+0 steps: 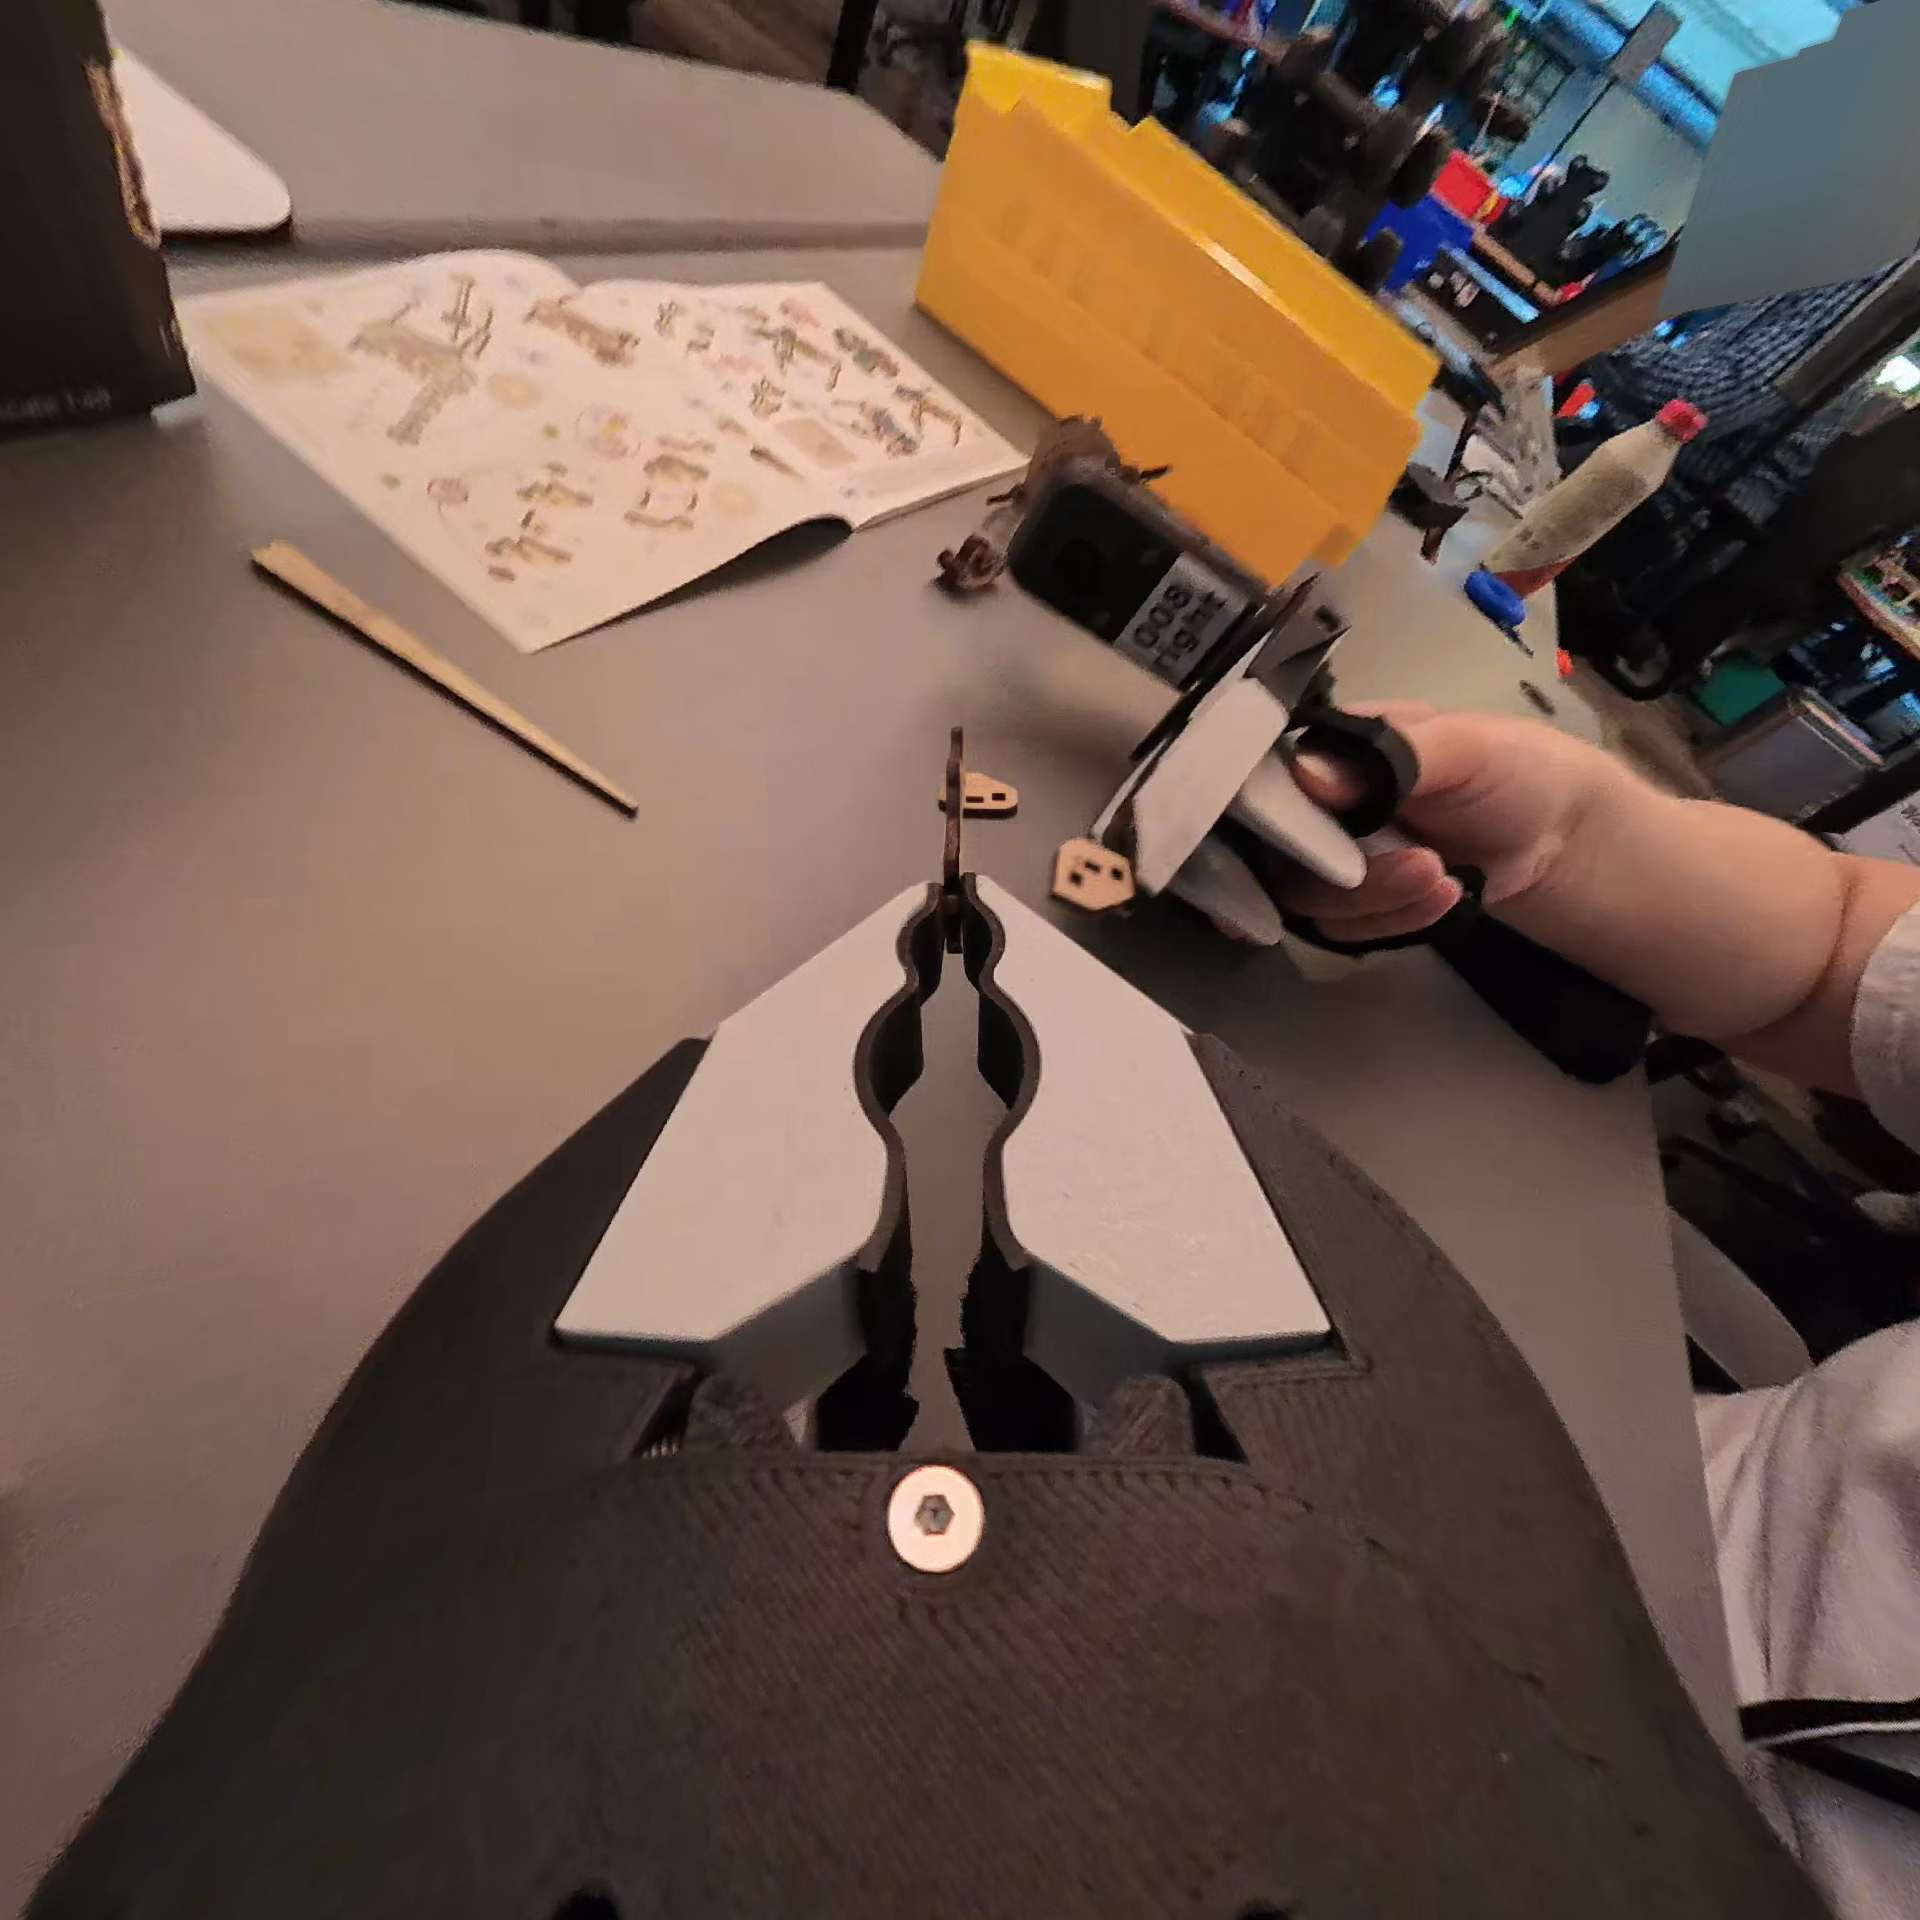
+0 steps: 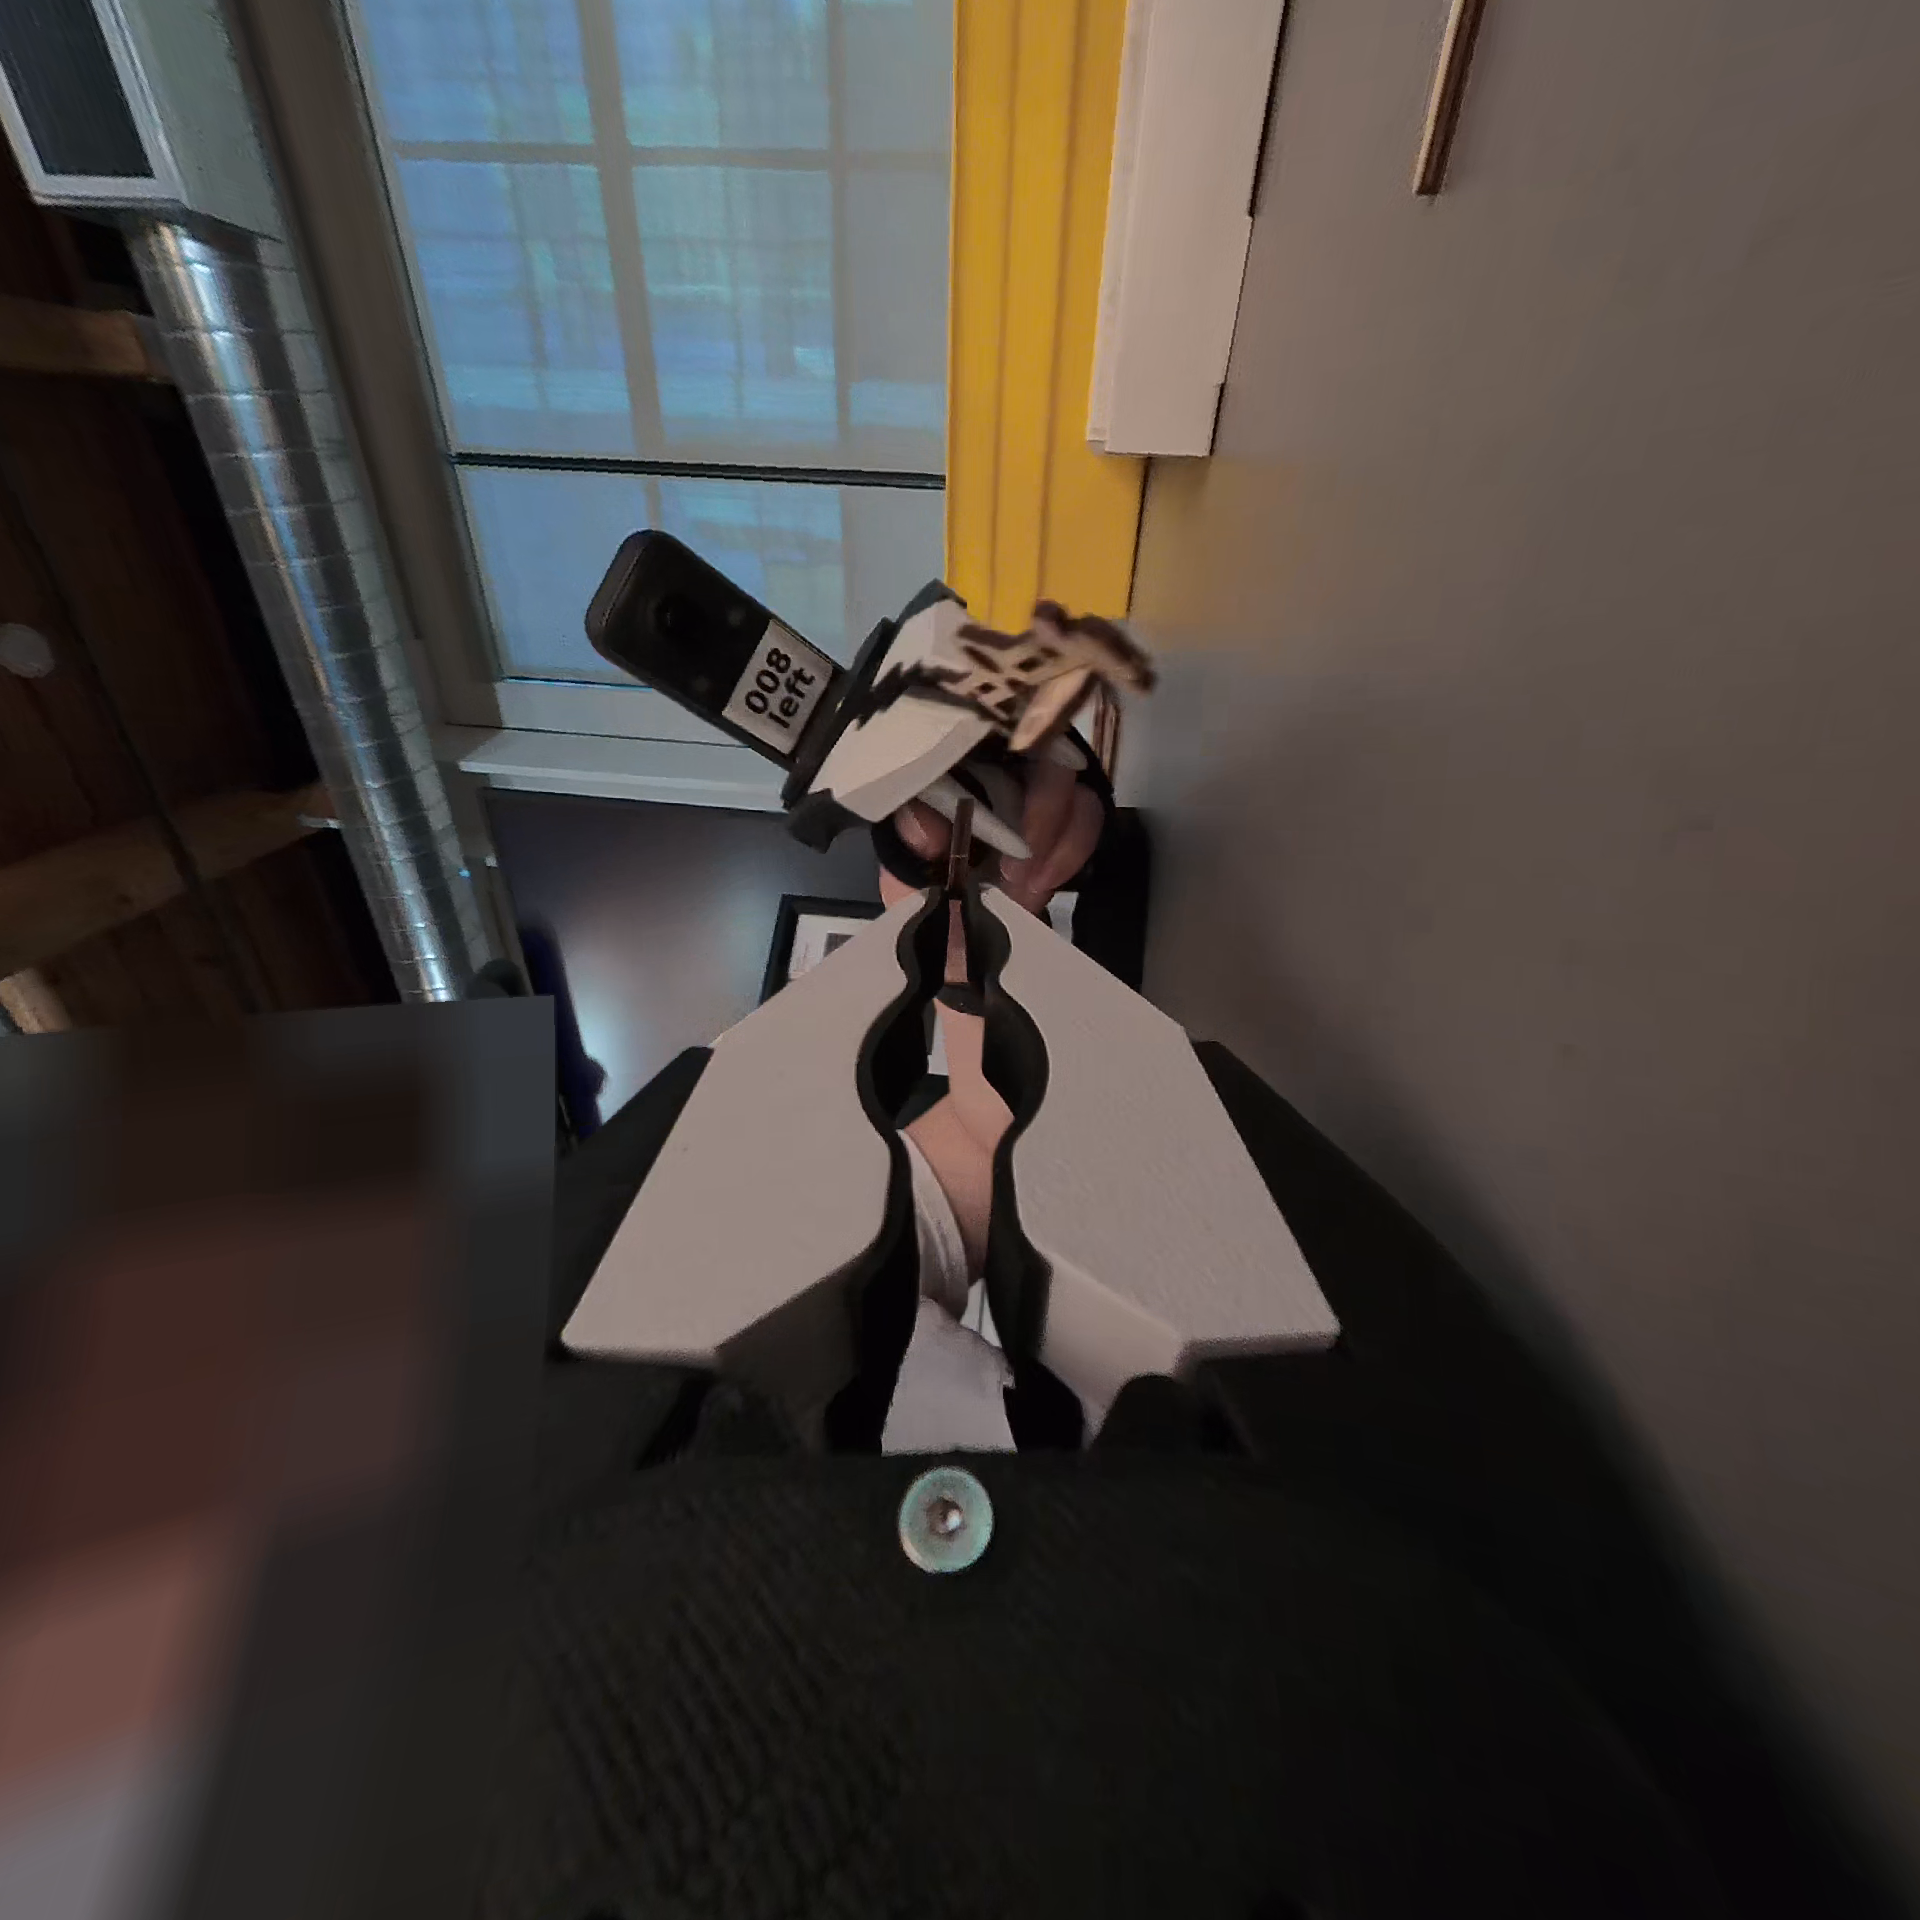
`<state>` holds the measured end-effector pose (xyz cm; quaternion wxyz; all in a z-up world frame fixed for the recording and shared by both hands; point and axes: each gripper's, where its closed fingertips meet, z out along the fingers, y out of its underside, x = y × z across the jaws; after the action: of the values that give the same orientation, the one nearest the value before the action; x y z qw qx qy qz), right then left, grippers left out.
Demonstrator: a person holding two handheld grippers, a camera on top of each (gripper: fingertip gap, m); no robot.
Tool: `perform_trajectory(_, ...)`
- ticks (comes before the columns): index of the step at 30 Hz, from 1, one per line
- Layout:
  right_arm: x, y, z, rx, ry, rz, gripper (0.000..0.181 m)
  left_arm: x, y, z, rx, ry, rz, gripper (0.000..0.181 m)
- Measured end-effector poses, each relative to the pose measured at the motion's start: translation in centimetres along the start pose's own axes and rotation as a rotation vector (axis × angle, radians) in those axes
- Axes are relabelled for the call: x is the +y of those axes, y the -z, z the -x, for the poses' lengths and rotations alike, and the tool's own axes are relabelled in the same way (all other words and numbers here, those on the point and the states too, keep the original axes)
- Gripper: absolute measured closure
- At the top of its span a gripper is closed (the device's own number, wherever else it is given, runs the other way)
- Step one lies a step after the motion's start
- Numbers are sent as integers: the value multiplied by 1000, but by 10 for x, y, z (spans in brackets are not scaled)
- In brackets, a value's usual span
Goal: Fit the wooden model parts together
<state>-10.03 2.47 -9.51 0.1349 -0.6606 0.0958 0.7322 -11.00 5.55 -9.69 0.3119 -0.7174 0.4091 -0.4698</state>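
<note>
Left wrist view: each gripper pinches a thin, flat laser-cut wooden part edge-on.

— What's under it all?
— A grey table.
— And lying on it?
— An open booklet far left, a thin wooden stick nearer, a yellow bin far right, and one small flat wooden piece in the middle.
</note>
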Motion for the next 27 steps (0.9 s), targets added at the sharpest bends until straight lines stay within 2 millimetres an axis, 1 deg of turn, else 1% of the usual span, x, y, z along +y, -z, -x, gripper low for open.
perform_trajectory(3,-4,5,-1,47,53,-6,179,20,-3,7,-22,-14,122,181)
perform_trajectory(5,-7,8,-4,84,88,-9,179,28,-6,8,-34,-67,173,181)
perform_trajectory(9,-9,10,-3,81,90,-10,179,35,-9,9,-76,-183,221,181)
perform_trajectory(12,-8,10,-5,79,78,-6,179,43,-10,14,-119,-231,271,178)
perform_trajectory(14,-8,9,-6,81,77,-1,179,45,-10,19,-147,-247,283,176)
perform_trajectory(16,-8,10,-8,86,77,0,179,47,-11,20,-145,-245,290,174)
perform_trajectory(20,-9,11,-10,110,97,3,179,43,-7,23,-151,-227,278,171)
perform_trajectory(24,-9,11,-11,120,111,7,179,43,-3,23,-141,-247,290,170)
perform_trajectory(27,-8,10,-10,116,112,11,179,42,-3,18,-116,-260,283,167)
